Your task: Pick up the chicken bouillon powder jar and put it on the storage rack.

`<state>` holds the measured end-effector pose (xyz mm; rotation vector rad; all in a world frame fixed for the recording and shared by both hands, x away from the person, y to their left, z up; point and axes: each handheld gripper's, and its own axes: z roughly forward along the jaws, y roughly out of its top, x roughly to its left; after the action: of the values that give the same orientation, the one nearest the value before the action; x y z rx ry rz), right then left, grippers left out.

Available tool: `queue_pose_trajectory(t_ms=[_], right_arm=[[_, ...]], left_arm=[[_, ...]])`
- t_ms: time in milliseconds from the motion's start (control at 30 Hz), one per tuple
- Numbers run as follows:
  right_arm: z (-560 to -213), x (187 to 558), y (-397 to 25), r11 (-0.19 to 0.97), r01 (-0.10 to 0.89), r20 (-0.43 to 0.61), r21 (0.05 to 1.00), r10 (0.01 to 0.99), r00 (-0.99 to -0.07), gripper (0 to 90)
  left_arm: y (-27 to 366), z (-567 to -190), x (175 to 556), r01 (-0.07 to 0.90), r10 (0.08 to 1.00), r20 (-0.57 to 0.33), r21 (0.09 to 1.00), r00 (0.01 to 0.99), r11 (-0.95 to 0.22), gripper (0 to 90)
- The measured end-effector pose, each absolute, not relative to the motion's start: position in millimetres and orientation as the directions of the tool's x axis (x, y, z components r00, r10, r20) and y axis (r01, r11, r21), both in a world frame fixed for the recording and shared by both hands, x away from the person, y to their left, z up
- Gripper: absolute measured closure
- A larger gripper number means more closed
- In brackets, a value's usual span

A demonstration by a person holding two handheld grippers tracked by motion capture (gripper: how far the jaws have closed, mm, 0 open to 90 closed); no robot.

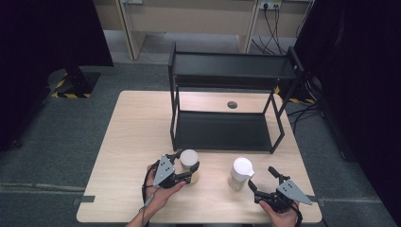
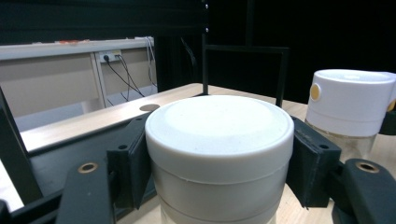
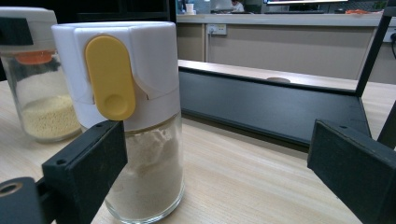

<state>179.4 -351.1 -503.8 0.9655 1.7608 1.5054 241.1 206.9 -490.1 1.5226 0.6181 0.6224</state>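
Note:
Two glass jars with white caps stand near the front of the wooden table [image 1: 132, 142]. My left gripper [image 1: 188, 171] is shut on the left jar [image 1: 188, 160], its pads [image 2: 133, 161] pressing both sides of the white lid [image 2: 219, 133]. The right jar [image 1: 240, 172] has a yellow tab [image 3: 110, 77] and pale powder inside. My right gripper [image 1: 261, 177] is open just to the right of it and a little nearer the table's front edge. In the right gripper view the right jar [image 3: 140, 121] stands beside my left jaw, off-centre in the right gripper's [image 3: 219, 163] wide gap.
A black two-tier metal shelf [image 1: 222, 130] stands on the far half of the table, just behind both jars. A round cable hole [image 1: 231, 104] lies in the tabletop under its upper tier. Dark curtains and cables lie beyond the table.

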Motion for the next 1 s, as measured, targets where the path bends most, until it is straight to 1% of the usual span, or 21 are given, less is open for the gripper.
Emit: queue_pose_trajectory(t_ms=[567,1000], right_arm=[[-504.6,179.6,-352.5,0.075,0.133,0.009,0.988,0.840,-0.542,5.5],[-504.6,179.6,-352.6,0.074,0.133,0.010,0.988,0.840,-0.542,5.6]], left_arm=[[200.7,-449.4,250.5,-0.042,0.728,0.023,0.999,0.685,0.009,32.9],[193.7,-422.1,253.7,-0.072,0.747,0.048,0.997,0.663,0.000,32.9]])
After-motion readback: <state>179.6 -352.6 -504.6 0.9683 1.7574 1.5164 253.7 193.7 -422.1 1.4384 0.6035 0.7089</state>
